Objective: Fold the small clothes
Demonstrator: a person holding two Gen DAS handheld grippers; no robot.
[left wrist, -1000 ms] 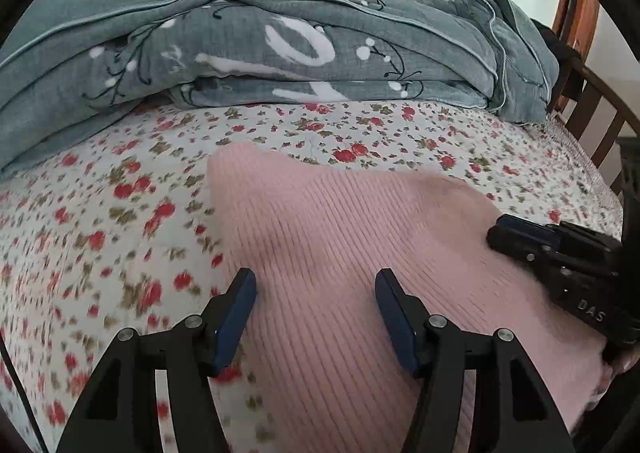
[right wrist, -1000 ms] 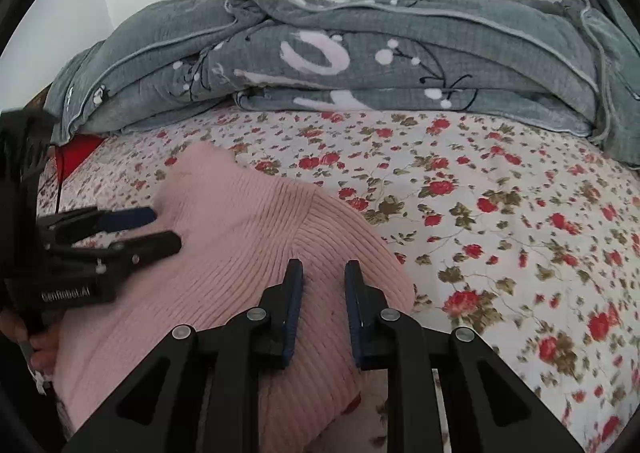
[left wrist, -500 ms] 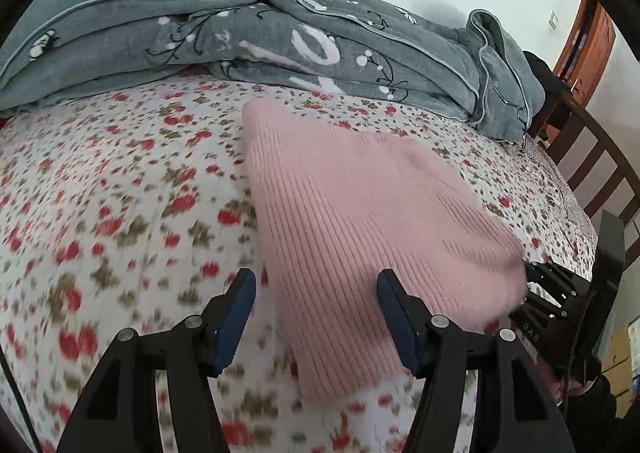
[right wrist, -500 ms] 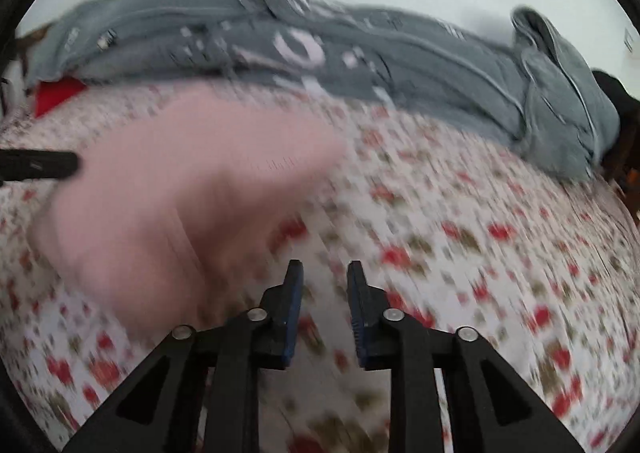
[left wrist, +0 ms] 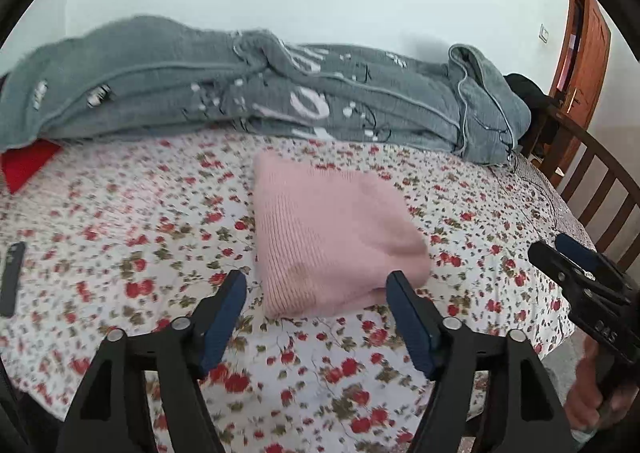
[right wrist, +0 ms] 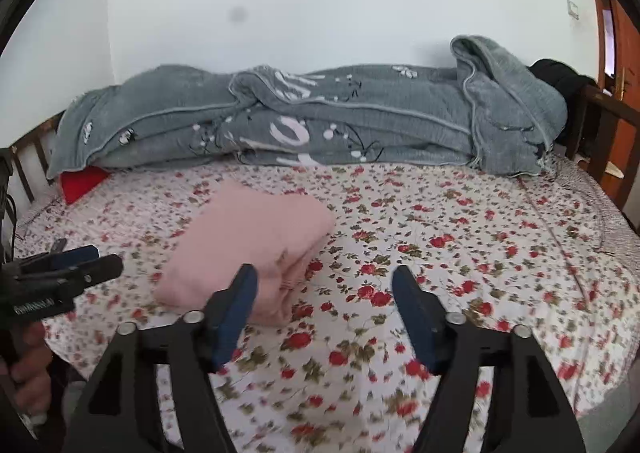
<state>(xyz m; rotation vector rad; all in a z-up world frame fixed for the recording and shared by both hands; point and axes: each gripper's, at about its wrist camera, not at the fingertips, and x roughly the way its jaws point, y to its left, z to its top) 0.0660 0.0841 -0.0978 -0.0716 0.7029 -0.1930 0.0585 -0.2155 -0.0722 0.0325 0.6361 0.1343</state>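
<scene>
- Nearest the left wrist camera, the left gripper (left wrist: 316, 289) is being held above the floral bedsheet (left wrist: 120, 237) with its jaws opening wide; nothing is being gripped, and the blue pads (left wrist: 224, 317) are being kept clear of the fabric.
- Nearest the right wrist camera, the right gripper (right wrist: 324, 285) is likewise being carried with its jaws opening wide and nothing being pressed between them; only the sheet is being framed in the gap.
- At the side of each view the other gripper is being seen, grasped by a person's hand (right wrist: 28, 369) at the near edge of the bed.
- Just beyond the fingertips, the folded pink knit garment (left wrist: 328, 237) is lying flat on the sheet as a compact stack, touched by neither gripper; in the right view it is being partly covered by the left-hand finger (right wrist: 236, 305).
- Off to the left on the sheet, a dark flat phone-like object (left wrist: 12, 277) is lying well apart from the garment.
- Farther back, a grey patterned blanket (right wrist: 320, 121) is being kept bunched along the far side of the bed, with a red item (right wrist: 82, 183) showing under its left end.
- Behind that, a plain white wall (right wrist: 320, 13) is being seen, with a wooden bed rail (left wrist: 592, 181) and a wooden door (left wrist: 584, 41) at the right.
</scene>
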